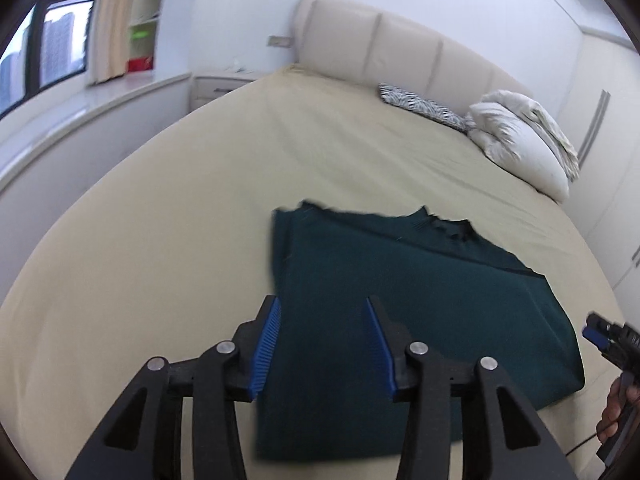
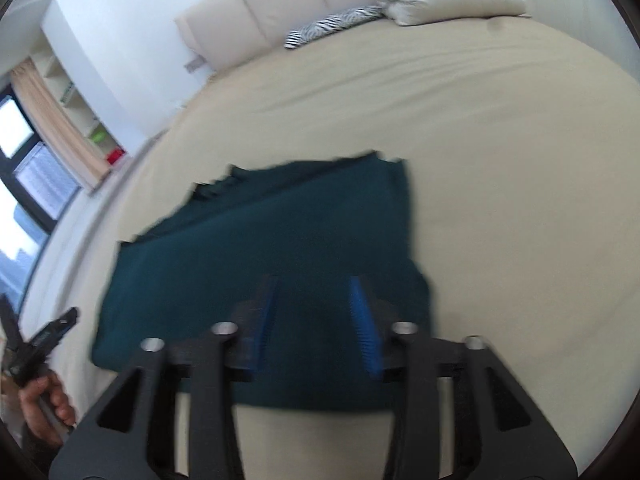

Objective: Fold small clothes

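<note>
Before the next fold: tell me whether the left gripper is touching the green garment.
Apart. In the left wrist view the left gripper has open jaws with nothing pinched between the blue pads, and the dark green garment lies flat on the bed beyond.

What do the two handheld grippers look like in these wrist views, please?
Both the left gripper and right gripper are black plastic linkages with round silver pivot pins and ribbed blue pads on the fingers. A thin black cable trails below the right one.
</note>
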A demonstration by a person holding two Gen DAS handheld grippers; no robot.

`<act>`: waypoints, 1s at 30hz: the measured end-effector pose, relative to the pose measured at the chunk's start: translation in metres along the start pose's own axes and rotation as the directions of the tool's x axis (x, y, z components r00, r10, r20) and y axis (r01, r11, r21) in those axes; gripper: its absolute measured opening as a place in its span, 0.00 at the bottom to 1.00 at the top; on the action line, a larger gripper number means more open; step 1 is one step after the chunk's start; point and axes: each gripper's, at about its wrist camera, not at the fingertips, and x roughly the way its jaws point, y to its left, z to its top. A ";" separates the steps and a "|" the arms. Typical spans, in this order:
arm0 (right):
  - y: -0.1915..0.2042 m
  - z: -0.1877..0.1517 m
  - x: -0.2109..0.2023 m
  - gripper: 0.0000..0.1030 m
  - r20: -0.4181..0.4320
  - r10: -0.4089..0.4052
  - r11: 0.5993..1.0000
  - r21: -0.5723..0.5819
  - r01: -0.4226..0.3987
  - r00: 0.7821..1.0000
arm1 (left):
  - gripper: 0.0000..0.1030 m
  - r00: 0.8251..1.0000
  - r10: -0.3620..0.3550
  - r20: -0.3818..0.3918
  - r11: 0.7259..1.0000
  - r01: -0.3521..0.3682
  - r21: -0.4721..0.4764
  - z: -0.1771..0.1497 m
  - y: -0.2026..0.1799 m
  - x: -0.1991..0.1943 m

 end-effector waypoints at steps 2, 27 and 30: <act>0.018 0.011 0.024 0.61 -0.022 0.111 0.994 0.026 -0.111 0.994 | 0.45 1.000 -0.014 0.007 0.999 0.013 0.043 0.013 -0.020 0.018; -0.132 0.057 0.080 0.45 0.154 0.058 0.811 0.569 -0.136 0.986 | 0.53 0.990 -0.077 -0.122 0.997 0.080 0.016 0.025 -0.014 0.134; -0.113 0.048 0.056 0.47 0.164 0.120 0.826 0.530 -0.191 0.979 | 0.53 0.991 -0.022 -0.130 0.999 0.028 0.041 0.020 -0.022 0.102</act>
